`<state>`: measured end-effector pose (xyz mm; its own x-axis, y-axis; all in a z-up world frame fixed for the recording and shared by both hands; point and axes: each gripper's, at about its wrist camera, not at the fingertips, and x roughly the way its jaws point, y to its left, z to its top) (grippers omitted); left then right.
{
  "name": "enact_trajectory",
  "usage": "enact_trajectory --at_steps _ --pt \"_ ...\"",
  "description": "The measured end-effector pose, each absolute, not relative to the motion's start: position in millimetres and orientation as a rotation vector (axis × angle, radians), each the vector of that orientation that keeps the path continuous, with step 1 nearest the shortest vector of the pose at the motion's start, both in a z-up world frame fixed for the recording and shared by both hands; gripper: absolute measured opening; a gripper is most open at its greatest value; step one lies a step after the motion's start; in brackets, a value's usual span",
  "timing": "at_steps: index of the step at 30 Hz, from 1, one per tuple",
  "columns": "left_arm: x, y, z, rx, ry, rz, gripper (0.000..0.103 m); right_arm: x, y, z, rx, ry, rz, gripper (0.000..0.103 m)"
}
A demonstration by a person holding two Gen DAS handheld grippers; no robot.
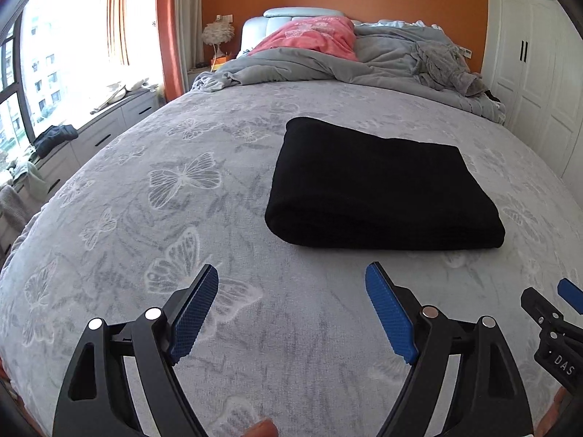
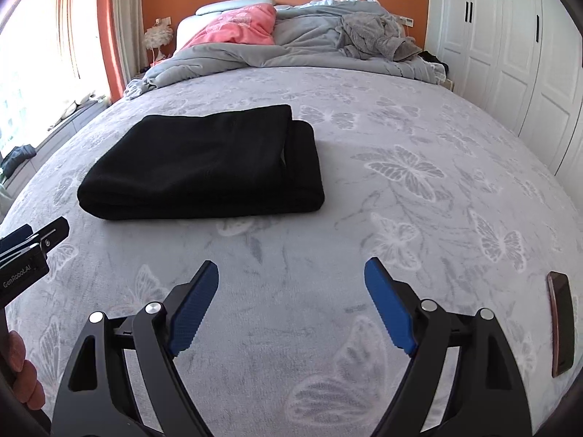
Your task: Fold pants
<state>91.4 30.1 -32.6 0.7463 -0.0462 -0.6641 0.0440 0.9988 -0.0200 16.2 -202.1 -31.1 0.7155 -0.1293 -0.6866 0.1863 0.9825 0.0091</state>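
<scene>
Pants [image 1: 382, 185] are lying folded flat on the bed [image 1: 182, 218], just past both grippers. Left gripper [image 1: 293, 284] and right gripper [image 2: 291, 280] are hovering spread wide, gripping nothing. Phone [image 2: 561, 324] is sitting right of the pants.

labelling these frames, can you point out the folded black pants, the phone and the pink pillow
folded black pants [image 2: 204, 167], right wrist view, middle of top layer
phone [image 2: 563, 324], right wrist view, middle of its face
pink pillow [image 1: 309, 36], left wrist view, centre of cover

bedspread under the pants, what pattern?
Grey bedspread with pale butterfly outlines; clearest in the right wrist view.
</scene>
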Motion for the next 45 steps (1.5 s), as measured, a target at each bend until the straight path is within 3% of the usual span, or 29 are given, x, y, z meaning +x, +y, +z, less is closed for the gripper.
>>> enact_trajectory --at_steps 45 --pt "78.2 26.5 -48.3 0.063 0.686 -0.075 0.080 -3.0 -188.5 -51.7 0.062 0.703 -0.197 0.083"
